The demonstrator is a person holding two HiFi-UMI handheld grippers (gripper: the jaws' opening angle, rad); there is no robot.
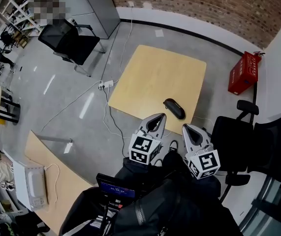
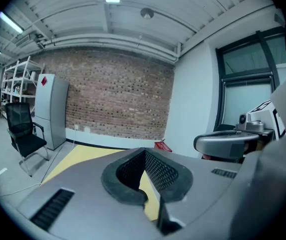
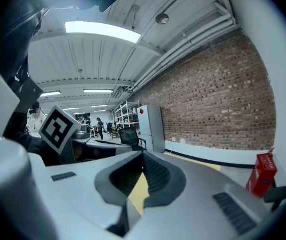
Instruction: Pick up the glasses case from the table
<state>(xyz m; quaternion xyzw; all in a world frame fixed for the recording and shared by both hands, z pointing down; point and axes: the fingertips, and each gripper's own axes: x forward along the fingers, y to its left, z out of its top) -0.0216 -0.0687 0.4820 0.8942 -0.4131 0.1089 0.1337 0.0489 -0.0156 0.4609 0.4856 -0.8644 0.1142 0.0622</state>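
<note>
The black glasses case [image 1: 174,108] lies near the front right edge of the light wooden table [image 1: 150,77] in the head view. My left gripper [image 1: 157,118] hovers just short of that table edge, a little left of the case, and its jaws are shut with nothing in them. My right gripper [image 1: 186,128] hangs just below and right of the case, also shut and empty. In the left gripper view, the left gripper [image 2: 144,153] shows its tips meeting over the yellow table [image 2: 80,156]. The right gripper [image 3: 143,156] looks the same in its own view. Neither gripper view shows the case.
A red crate [image 1: 243,73] stands on the floor right of the table. Black office chairs [image 1: 236,141] crowd the right side, and another chair [image 1: 71,41] stands at the upper left. Cables and a power strip [image 1: 106,85] lie left of the table. A second table [image 1: 56,181] holds a white appliance.
</note>
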